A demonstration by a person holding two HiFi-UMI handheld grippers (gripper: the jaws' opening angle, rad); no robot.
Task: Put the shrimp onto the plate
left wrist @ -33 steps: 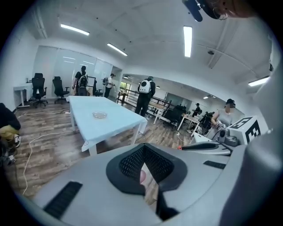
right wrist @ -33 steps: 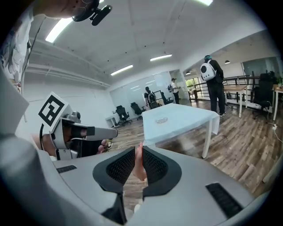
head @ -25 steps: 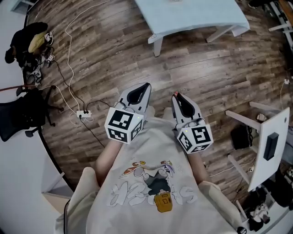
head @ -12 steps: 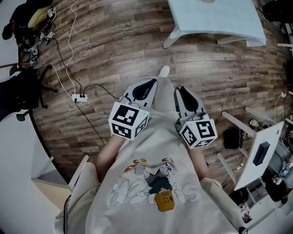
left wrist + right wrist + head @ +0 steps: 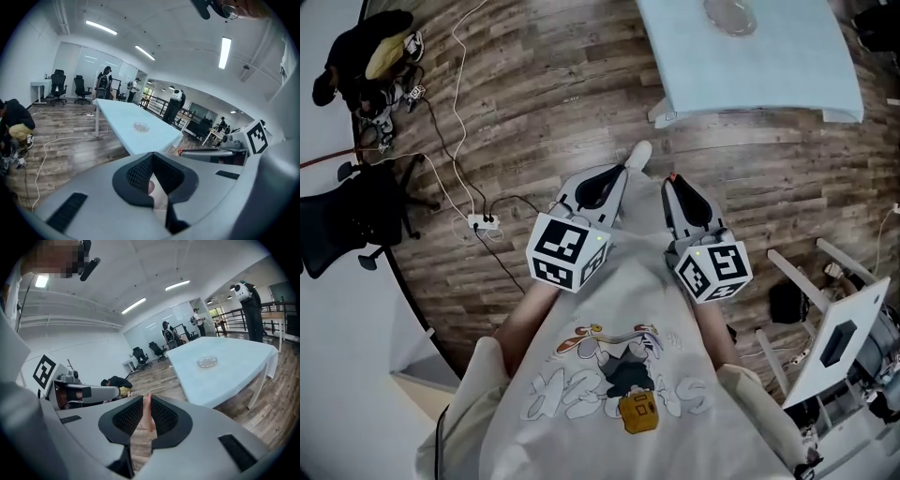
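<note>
Short of the table (image 5: 769,66): right gripper (image 5: 672,180) pinches the shrimp (image 5: 146,416); left gripper (image 5: 622,172) closed, apparently empty. Plate (image 5: 729,14) bare, so placing is left.

View has swung toward the pale-blue table (image 5: 769,66) — I now see more of its top, and a clear plate (image 5: 730,14) has entered at the upper edge. A shoe (image 5: 639,153), probably, newly shows below.

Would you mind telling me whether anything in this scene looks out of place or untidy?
Nothing looks spilled or broken. The one untidy thing is the white cable and power strip trailing loose over the wood floor, at the head view's left. The plate sits flat on the table.
</note>
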